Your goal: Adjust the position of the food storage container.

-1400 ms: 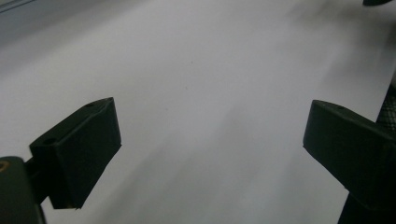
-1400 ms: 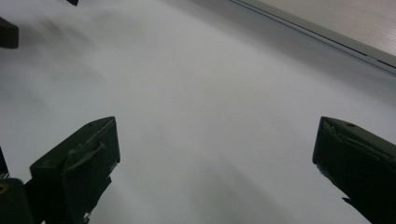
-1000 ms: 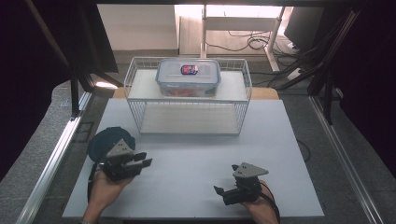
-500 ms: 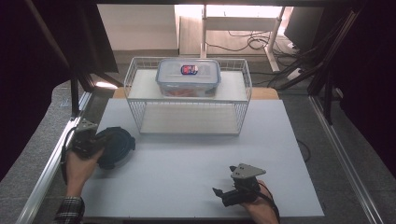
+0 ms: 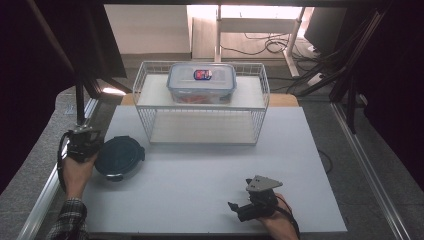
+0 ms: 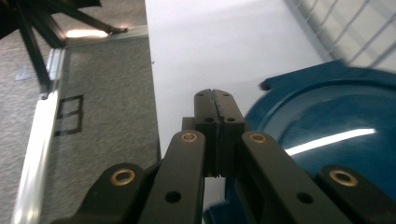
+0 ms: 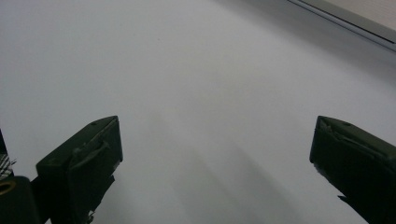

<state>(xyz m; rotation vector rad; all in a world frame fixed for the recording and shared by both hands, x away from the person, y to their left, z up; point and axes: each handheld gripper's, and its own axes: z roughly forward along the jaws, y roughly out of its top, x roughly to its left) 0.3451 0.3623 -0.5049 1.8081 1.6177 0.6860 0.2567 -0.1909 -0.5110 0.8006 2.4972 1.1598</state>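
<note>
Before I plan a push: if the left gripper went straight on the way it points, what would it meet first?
Probably nothing soon. The left gripper, jaws shut and empty, points along bare white table; the blue lid lies just beside that line. Depth beyond is unclear.

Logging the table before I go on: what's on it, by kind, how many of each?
Dark blue round lid: 1
Clear food container with lid, on top of the rack: 1
White wire rack: 1
Total: 3
</note>
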